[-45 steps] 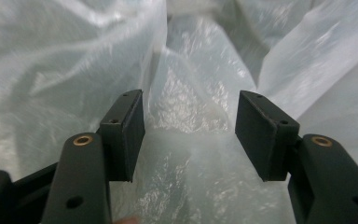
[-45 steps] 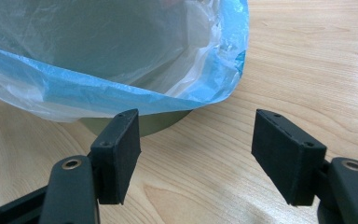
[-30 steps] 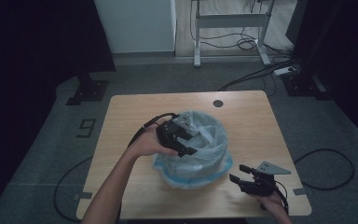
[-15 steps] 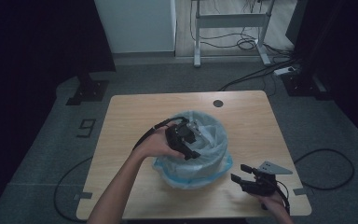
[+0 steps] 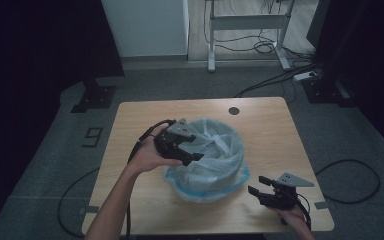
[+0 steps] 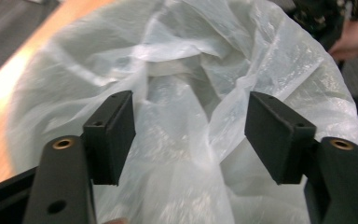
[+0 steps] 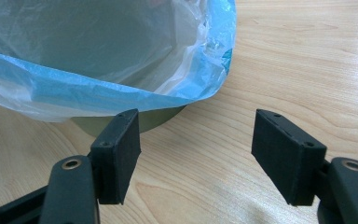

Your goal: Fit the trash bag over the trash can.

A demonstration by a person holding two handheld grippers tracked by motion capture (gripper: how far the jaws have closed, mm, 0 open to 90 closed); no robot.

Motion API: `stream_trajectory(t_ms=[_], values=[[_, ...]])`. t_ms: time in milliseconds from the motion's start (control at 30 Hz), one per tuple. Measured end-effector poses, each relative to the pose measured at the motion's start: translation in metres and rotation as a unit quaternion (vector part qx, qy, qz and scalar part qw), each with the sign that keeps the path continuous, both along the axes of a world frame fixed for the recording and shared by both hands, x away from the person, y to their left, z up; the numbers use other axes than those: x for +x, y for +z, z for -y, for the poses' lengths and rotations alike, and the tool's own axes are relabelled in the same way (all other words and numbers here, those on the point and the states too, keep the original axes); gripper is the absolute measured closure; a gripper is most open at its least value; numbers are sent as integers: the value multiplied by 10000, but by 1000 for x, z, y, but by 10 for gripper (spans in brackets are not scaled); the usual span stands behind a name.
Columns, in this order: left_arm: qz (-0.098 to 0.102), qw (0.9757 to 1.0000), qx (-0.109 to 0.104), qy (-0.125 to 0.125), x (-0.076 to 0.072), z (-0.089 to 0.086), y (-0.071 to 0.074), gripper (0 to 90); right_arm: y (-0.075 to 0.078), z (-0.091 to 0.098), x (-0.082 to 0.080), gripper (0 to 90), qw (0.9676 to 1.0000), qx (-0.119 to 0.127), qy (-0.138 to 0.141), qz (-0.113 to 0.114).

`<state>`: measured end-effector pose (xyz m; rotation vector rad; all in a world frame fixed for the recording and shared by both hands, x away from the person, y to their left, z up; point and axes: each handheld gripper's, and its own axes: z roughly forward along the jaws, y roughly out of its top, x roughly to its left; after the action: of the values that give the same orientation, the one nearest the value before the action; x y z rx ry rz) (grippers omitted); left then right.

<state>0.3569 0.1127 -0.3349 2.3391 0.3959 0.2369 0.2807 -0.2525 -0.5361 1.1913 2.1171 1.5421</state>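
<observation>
The left gripper is hovering over the rim of the translucent white plastic bag lining a round bin mid-table, its jaws having just been opening, wide apart, gripping nothing. The bag is hiding most of the bin. The right gripper is resting near the pale wooden table's front edge, jaws standing wide and empty.

The bin beside the right tool is almost wholly covered by its plastic liner; just a dark strip of wall shows under the blue hem. Ahead of the left tool, crumpled film hides the bin's inside and bottom. Beyond it, the other hand is cut off by the picture's edge.
</observation>
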Motion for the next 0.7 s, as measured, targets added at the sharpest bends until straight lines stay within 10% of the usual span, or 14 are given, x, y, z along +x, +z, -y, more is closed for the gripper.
stream_trajectory(t_ms=[700], values=[[417, 9873, -1118, 1052, -59, -85, -30, 284, 0, -4, -2, 320, 10000, -43, 25, 34]])
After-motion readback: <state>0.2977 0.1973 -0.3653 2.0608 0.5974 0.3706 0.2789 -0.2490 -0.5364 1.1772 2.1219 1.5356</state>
